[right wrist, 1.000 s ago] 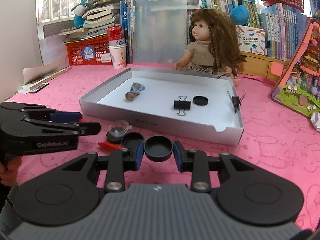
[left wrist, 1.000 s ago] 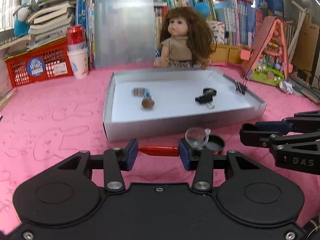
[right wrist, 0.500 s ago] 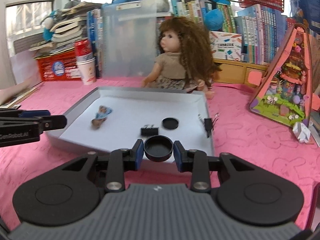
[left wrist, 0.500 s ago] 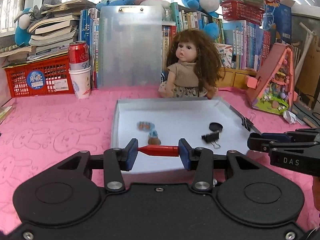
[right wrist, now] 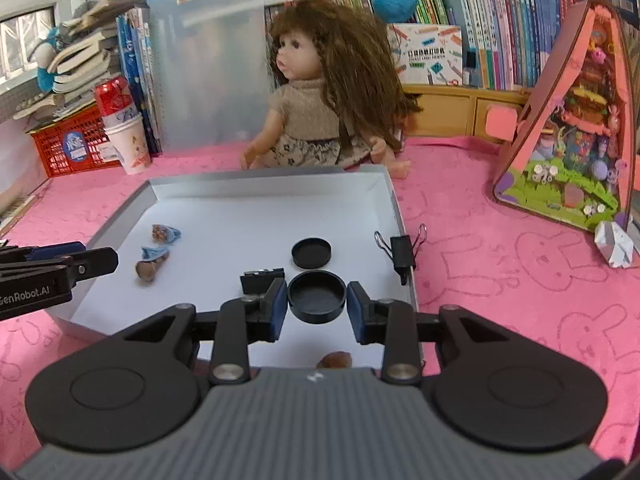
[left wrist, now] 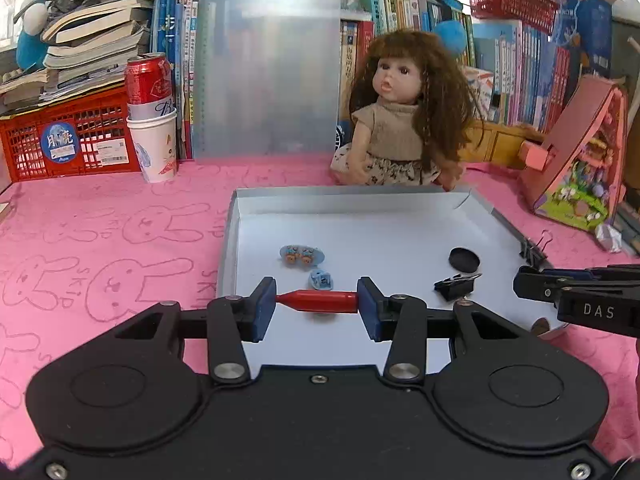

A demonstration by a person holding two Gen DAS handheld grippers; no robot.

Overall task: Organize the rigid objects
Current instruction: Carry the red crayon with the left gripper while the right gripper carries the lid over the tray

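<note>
Pink bunny-print cloth (left wrist: 100, 240) carries the tray (left wrist: 228, 248); both grippers, lower a second ago, now hang over the tray, left gripper (left wrist: 316, 302) clamping the red piece (left wrist: 320, 301), right gripper (right wrist: 317, 298) clamping the black cap (right wrist: 317, 295).

A pink cloth printed with rabbit outlines covers the counter (left wrist: 100, 248). Behind it a row of upright books (right wrist: 504, 28) lines the back, with a leaning stack of books (left wrist: 88, 52) above a red crate (left wrist: 68, 140). Daylight comes through a window (right wrist: 24, 36) at far left
</note>
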